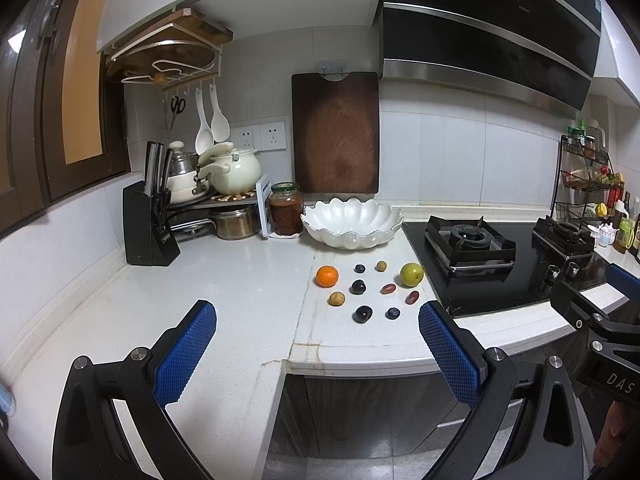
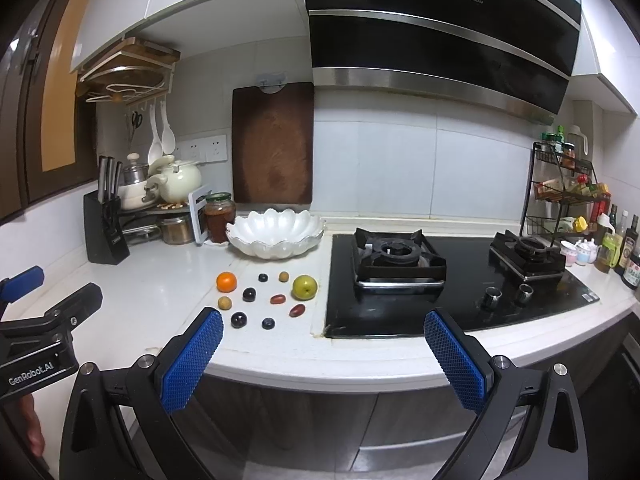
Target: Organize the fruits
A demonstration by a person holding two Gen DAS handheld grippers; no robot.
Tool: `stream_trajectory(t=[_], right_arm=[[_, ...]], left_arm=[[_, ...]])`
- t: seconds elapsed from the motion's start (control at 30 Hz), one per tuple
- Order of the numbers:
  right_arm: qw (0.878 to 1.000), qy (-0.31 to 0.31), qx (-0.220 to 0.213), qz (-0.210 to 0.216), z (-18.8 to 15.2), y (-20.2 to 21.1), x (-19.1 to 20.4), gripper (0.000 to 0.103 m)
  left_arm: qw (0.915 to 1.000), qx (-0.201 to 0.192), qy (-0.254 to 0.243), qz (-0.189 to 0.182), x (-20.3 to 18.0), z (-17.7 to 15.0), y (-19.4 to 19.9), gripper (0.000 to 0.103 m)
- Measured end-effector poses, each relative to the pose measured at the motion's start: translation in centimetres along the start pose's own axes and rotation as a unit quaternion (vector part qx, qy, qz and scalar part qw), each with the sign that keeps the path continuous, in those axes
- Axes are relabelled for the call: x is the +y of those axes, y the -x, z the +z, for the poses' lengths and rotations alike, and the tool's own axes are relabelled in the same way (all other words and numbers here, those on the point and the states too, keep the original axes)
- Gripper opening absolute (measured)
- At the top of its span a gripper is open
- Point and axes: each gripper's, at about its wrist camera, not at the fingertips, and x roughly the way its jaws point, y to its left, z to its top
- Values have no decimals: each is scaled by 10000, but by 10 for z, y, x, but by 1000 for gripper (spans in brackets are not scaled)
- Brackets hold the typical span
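Both grippers wide open, nothing held: left gripper (image 1: 318,336) and right gripper (image 2: 323,340) hang off the counter (image 1: 240,280) front edge, short of the fruit

Fruit all loose on the counter in front of the white bowl (image 1: 352,222), none in it:
- orange (image 1: 327,276) nearest the bowl's left side
- green apple (image 1: 412,274) front-right of the bowl, near the hob (image 1: 500,264) edge
- dark plum (image 1: 363,314) and blueberry (image 1: 393,313) farthest from the bowl, closest to the counter edge
- small brown, red and dark pieces between, all apart, gaps between every pair

Bare counter left of the bowl out to the knife block (image 1: 148,224). Jar (image 1: 285,210) just beside the bowl's left rim
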Motion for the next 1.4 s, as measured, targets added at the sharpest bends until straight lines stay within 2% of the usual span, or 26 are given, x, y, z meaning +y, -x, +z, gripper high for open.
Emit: stream_trajectory(t=[0.3,0.67,0.93,1.1,1.4], right_arm=[[10000,-1,41,35,0,0,5,102],[9998,77,120,121,-2,-27,7,102],[9996,101,174,187,8,-69,15,94],[9991,64,304,294,14,-101,21,86],[9953,117,824,491,13,-166,30,70]], left_arm=[[9999,122,5,40,-3,-4,-4,103],[9998,161,-54,87,2,4,-30,103],[9990,439,-116,-52,7,20,-79,91],[9981,578,-203,-119,9,29,-112,87],[9934,1048,-325,-323,9,34,-176,76]])
